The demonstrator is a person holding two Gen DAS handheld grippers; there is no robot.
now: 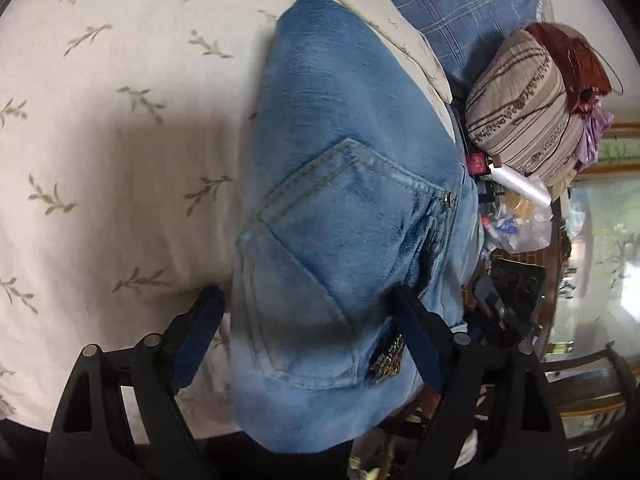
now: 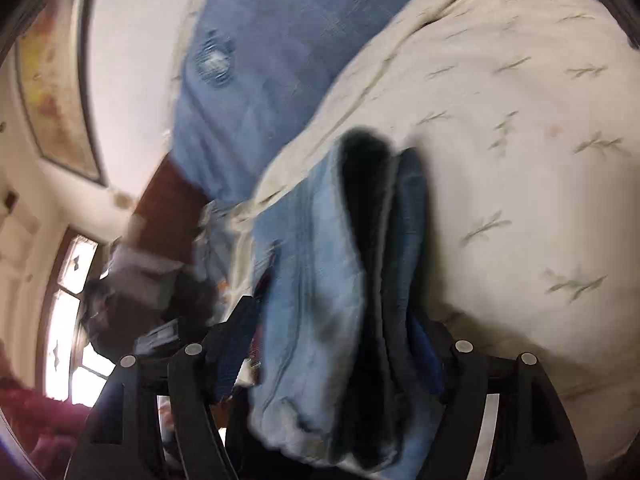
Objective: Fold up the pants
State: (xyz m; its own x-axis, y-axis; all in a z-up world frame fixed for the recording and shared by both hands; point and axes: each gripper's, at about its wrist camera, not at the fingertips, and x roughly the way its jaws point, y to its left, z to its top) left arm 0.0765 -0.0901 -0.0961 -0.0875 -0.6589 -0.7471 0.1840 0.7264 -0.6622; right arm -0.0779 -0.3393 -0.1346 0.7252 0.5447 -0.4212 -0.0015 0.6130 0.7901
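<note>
**Faded jeans bunched on the bed between two tools**

The jeans [image 1: 340, 216] lie on a cream bedsheet [image 1: 120, 128] printed with small olive sprigs. The denim is soft, washed to pale blue, with a stitched back pocket [image 1: 344, 224] showing doubled seams and a metal rivet at its 3 o'clock corner. The cloth is heaped into a rounded, elongated bundle running from 12 to 6 o'clock in the left wrist view.

The left tool [image 1: 310, 316] stands spread wide, its dark blue padded fingers [image 1: 200, 332] on either side of the bundle; the 9 o'clock finger stands clear of the denim, the other lies at its edge or on it.

In the right wrist view, which is blurred, the right tool [image 2: 336, 320] has the folded denim layers [image 2: 320, 280] between its fingers, darker inner cloth showing in the fold. Whether the pads press on them I cannot tell.

At 1 o'clock from the jeans sits a blue plaid pillow [image 1: 460, 8]; at 2 o'clock, a rolled striped beige bundle [image 1: 520, 104]. Crinkled clear plastic [image 1: 520, 216] lies at 3 o'clock.
</note>
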